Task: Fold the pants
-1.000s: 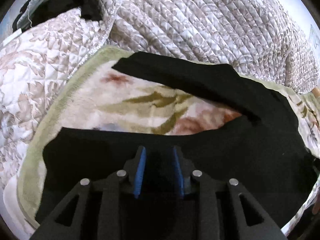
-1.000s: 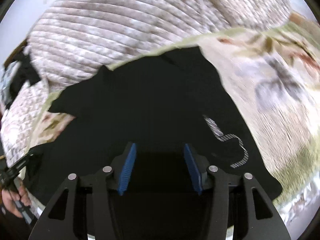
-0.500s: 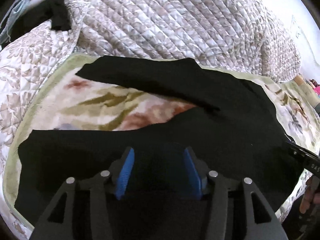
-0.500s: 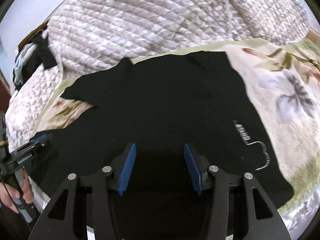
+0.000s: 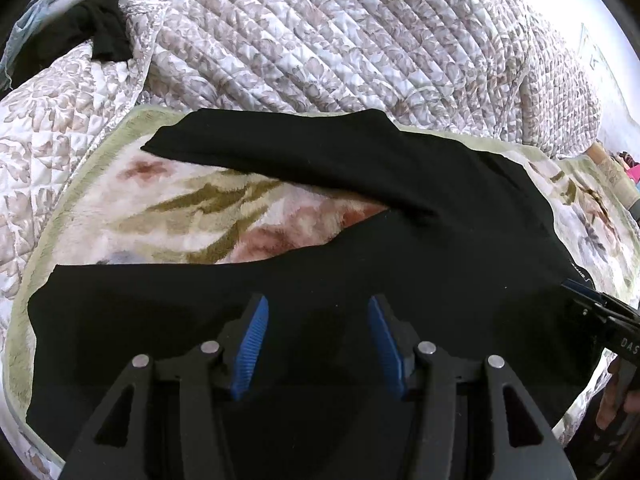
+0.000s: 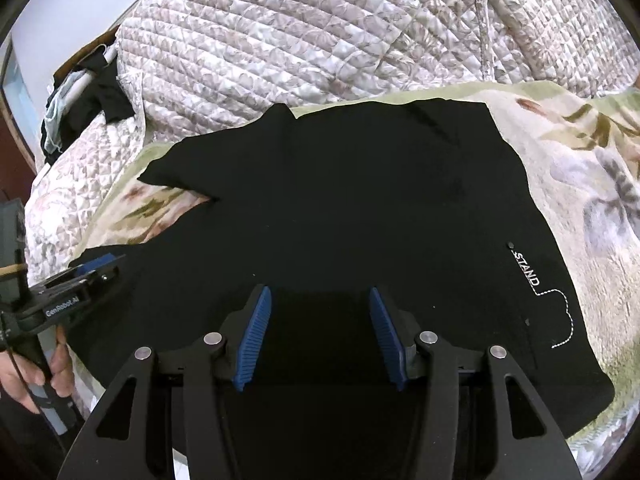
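Observation:
Black pants lie spread on a floral blanket, the two legs splayed in a V toward the left. My left gripper hovers over the near leg, open, its blue pads apart and pressing on nothing. In the right wrist view the waist end of the pants fills the middle, with a white "STAND" print and a dotted line at the right. My right gripper is open above the near edge with only flat cloth below it. Each gripper shows in the other's view: right gripper, left gripper.
The floral blanket lies on a bed under a bunched quilted bedspread that rises just behind the pants. Dark clothes are piled at the far left corner. A hand grips the left tool's handle at the bed's edge.
The left gripper's jaws spread from narrow to wide, letting go of the near leg, and it shifted sideways. The right gripper stayed open while its view rolled level over the pants.

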A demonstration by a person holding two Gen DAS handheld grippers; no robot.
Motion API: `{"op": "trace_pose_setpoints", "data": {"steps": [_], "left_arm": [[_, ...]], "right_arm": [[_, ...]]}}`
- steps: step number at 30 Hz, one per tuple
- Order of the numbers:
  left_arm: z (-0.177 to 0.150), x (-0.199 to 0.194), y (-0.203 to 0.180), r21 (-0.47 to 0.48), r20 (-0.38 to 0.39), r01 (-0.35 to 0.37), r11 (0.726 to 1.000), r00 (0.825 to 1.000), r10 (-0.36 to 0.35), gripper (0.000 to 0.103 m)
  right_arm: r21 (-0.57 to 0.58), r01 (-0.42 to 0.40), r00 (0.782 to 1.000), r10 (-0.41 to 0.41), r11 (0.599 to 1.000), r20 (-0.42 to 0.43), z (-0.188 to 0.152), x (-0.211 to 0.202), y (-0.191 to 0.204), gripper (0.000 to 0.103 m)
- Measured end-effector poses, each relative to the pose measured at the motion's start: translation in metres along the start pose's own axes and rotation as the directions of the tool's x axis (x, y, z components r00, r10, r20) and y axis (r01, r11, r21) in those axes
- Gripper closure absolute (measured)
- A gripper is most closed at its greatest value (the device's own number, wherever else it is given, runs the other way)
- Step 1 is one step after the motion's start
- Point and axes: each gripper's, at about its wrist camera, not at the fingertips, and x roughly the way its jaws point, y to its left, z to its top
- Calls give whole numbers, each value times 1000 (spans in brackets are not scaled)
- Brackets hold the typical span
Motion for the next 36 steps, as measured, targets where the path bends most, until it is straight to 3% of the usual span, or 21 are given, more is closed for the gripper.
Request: {"op": "trace_pose_setpoints", "data": {"steps": [11,19,27,36], "left_arm": [[27,7,-3,47,-19,21,999,1000,-20,48],[109,33,8,108,36,56,993,998,-61,38],[175,116,20,110,-7,36,993,999,-35,33],[181,199,44,60,-132,-2,998,991,10,28]], "right_arm": [[-65,-41,998,37,997,-51,30,5,7,43],[-188,-39,997,27,981,-67,101,39,5,43],[-308,-15,995,-14,951,-94,165,103,-11,42],[-389,-72,982,-2,918,-186,208,184,-29,41]]}}
